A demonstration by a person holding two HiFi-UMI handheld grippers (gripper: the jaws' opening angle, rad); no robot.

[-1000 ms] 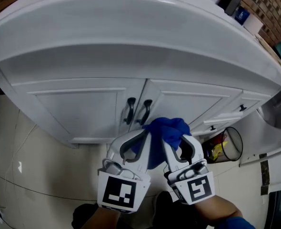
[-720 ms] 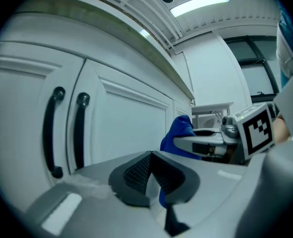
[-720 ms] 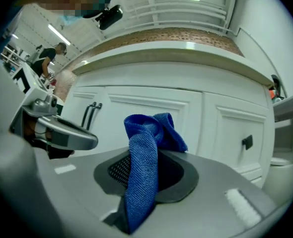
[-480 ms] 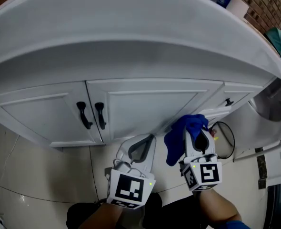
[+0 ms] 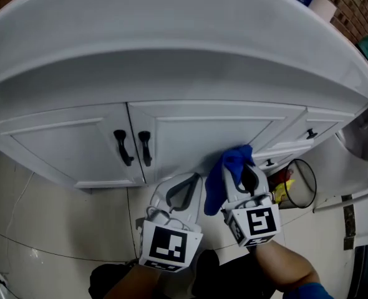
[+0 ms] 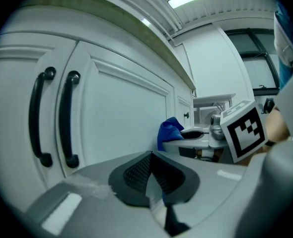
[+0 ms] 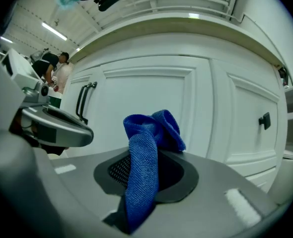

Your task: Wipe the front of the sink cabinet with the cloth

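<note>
You pinched the cloth [image 7: 145, 167] in your right gripper [image 5: 241, 178], left gripper [image 5: 183, 195] closed on nothing, and rubbing the cabinet front [image 5: 196, 136] could have tugged it free.

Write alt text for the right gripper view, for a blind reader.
The right tool is shut on a blue cloth, held before a white cabinet door. Two dark handles show at left, a small dark knob at right.

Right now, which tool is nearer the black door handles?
Left. The left tool sits just below and right of the black door handles; the right tool, clamping the blue cloth, is farther right.
</note>
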